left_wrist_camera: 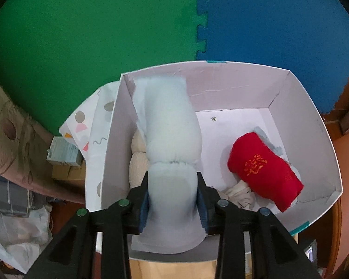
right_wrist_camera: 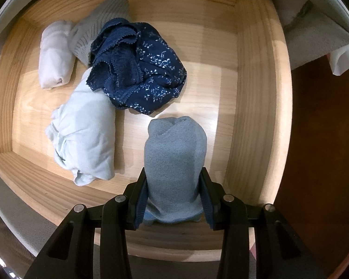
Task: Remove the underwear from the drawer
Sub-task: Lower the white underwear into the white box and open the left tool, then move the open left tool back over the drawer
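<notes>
— Left gripper (left_wrist_camera: pixel 173 200)? 
— Pads pressing a pale roll (left_wrist_camera: pixel 169 125) over the white box (left_wrist_camera: pixel 314 121), against its left wall. 
— Right gripper (right_wrist_camera: pixel 173 197)? 
— Clamped on a blue roll (right_wrist_camera: pixel 174 158) inside the drawer (right_wrist_camera: pixel 256 93), near its right wall.

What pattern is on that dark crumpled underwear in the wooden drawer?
Navy blue underwear with small white floral sprigs, best seen in the right wrist view.

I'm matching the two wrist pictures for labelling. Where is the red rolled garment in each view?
Left wrist: red rolled garment lies at right inside the white box.
Right wrist: not in it; only the wooden drawer shows.
Shared landmark: none I can confirm; the views show different containers.
</notes>
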`<state>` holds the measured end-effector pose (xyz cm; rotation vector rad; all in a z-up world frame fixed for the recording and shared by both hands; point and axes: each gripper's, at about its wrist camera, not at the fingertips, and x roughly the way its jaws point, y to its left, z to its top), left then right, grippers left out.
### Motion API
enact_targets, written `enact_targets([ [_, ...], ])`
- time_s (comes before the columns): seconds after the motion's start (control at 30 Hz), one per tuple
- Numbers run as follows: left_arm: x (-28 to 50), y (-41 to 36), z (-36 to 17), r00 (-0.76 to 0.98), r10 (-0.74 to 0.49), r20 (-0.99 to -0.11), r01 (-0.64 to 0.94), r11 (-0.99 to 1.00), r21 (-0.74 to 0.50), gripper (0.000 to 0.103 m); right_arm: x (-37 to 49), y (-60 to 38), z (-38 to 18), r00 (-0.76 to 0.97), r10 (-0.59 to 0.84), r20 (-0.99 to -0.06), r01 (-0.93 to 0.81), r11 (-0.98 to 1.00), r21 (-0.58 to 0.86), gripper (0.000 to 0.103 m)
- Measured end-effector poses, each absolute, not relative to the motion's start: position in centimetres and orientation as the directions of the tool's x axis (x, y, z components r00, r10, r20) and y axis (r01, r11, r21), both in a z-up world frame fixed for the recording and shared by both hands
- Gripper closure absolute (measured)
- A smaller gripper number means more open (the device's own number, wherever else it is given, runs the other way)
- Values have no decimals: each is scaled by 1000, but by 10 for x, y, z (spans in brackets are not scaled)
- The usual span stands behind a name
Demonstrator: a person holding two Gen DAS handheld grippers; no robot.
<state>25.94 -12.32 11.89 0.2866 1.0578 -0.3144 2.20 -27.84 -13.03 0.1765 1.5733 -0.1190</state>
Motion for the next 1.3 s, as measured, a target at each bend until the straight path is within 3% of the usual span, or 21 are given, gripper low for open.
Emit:
enact_targets([
  [0.17,260,-125,120,434,-116,-893,375,925,62,58,24,-280,-128,-8,33,-999,187,982,31,65],
  [0.23,258,-125,123,440,-126,-889,378,924,56,50,24,-279,-128,-10,32,-999,187,982,29,65],
  [0.67,213,-92,147,480,-178,-859,387,922,25,49,31,-272,-124,-23,20,-1000,189,982,15,65],
  [1.03,152,-28,113,445,-183,-877,345,938,-20,46,35,-269,-124,-28,14,-1000,193,981,9,65],
  [1.3,120,-13,47,364,-122,-923,311,950,-3,46,39,-260,-124,-34,-5,-999,182,983,-11,66],
])
